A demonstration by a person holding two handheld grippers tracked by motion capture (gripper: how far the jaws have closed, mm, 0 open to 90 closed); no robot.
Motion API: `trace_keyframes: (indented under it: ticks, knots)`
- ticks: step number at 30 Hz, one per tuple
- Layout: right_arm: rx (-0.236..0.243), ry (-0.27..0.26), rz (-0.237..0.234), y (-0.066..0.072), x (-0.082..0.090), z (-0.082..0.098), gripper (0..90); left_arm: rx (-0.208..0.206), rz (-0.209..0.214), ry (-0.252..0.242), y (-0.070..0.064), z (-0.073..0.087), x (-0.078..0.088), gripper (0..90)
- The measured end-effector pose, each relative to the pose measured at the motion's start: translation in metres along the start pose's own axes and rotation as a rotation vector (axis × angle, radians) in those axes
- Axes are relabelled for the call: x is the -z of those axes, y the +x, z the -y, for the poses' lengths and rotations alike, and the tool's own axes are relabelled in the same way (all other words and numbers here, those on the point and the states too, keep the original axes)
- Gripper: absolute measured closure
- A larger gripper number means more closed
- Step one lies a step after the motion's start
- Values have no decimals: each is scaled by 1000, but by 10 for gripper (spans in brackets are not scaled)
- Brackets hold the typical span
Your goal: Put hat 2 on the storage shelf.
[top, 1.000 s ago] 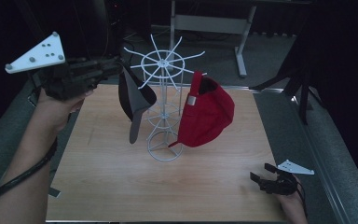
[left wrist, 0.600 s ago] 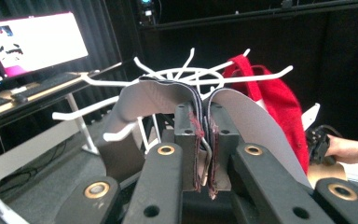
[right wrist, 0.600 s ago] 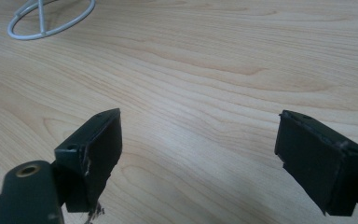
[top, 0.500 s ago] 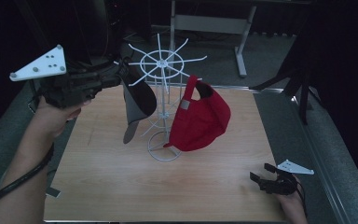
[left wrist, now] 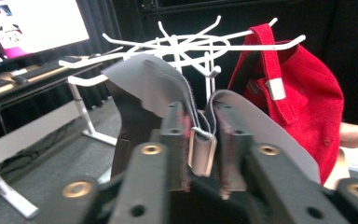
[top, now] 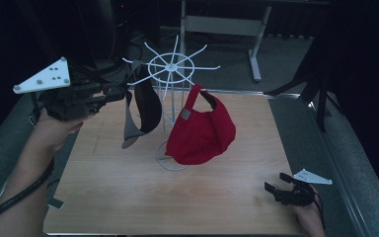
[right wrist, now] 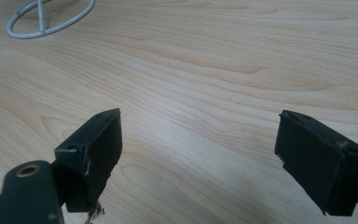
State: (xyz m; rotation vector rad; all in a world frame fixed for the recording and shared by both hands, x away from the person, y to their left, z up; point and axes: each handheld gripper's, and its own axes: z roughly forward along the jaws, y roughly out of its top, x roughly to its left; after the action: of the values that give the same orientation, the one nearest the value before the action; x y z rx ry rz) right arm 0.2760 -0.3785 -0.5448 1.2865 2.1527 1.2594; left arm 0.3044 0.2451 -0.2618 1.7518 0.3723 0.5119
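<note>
Okay, left to right:
Left gripper [top: 121,94]: raised at the left side of the wooden table [top: 128,197], level with the top of the rack; jaws pinched on the back strap of the grey cap [top: 140,106].
Strap detail: in the left gripper view the strap [left wrist: 200,140] with its metal buckle sits clamped between the two jaws.
Grey cap: dangles just left of the rack post, brim pointing down, clear of the tabletop; whether it touches a prong, cannot tell.
White wire rack [top: 170,66]: upright mid-table, spoked top with prongs, ring base on the wood.
Red cap [top: 200,133]: hangs by its strap from a prong on the right side of the rack, just beside the post.
Right gripper [top: 276,190]: low at the near right corner of the table, well apart from the rack; jaws spread wide, nothing between them, bare wood underneath.
</note>
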Motion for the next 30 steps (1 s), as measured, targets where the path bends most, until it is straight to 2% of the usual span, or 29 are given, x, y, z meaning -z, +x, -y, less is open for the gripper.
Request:
trace_keyframes:
  ticks: [2,4,12,16,30]
  knots:
    - [0,-1,0,0,0,0,147,8,1,-1,0,1,0,672]
    - [1,0,0,0,0,0,147,17,12,-2,1,4,0,658]
    - [2,-3,-2,1,1,0,147,19,18,-16,-1,14,4,642]
    - [5,-3,-1,0,1,0,147,36,14,-26,-1,22,9,627]
    - [5,-4,-1,1,1,0,147,71,8,0,-8,58,22,618]
